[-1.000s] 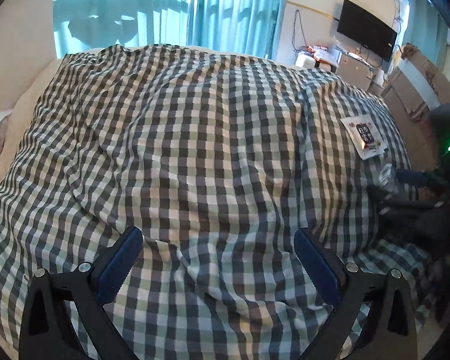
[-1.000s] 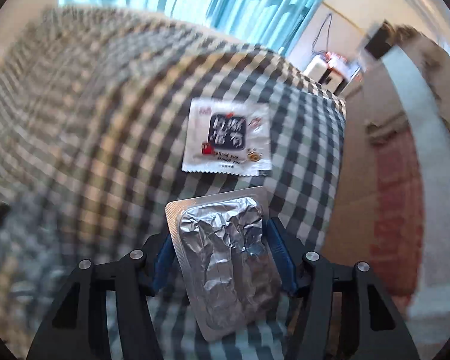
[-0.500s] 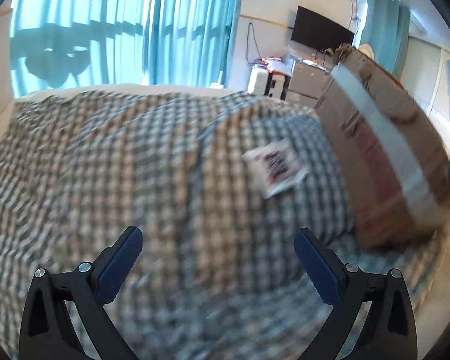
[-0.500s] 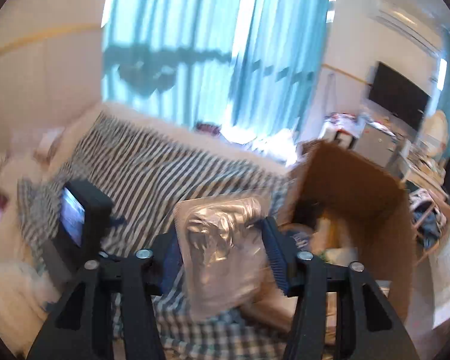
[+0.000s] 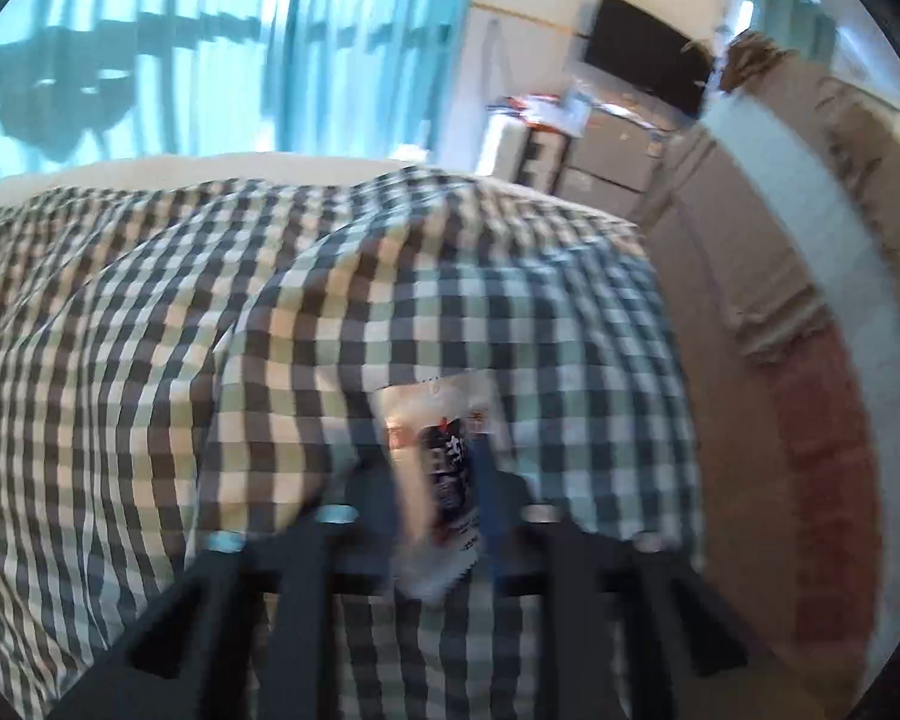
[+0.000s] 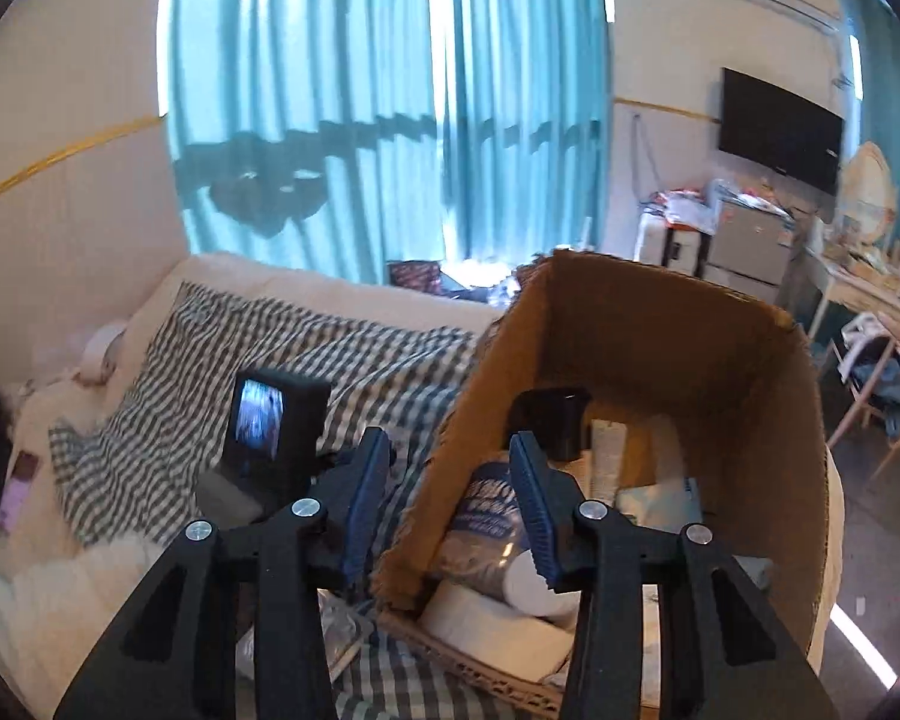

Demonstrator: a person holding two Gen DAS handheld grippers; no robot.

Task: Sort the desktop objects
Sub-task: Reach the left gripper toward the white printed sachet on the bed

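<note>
In the left wrist view, the left gripper [image 5: 435,498] pinches a white sachet [image 5: 441,480] over the checked cloth [image 5: 150,360], not yet boxed. In the right wrist view, the right gripper [image 6: 450,504] hangs parted and empty at the cardboard box [image 6: 660,330], which already holds several items.

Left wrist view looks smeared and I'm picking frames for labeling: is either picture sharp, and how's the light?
Left wrist view: motion blur smears the packet and gripper. Right wrist view: sharp on the cardboard box, though backlit curtains glare; both bend at the fisheye rim.
</note>
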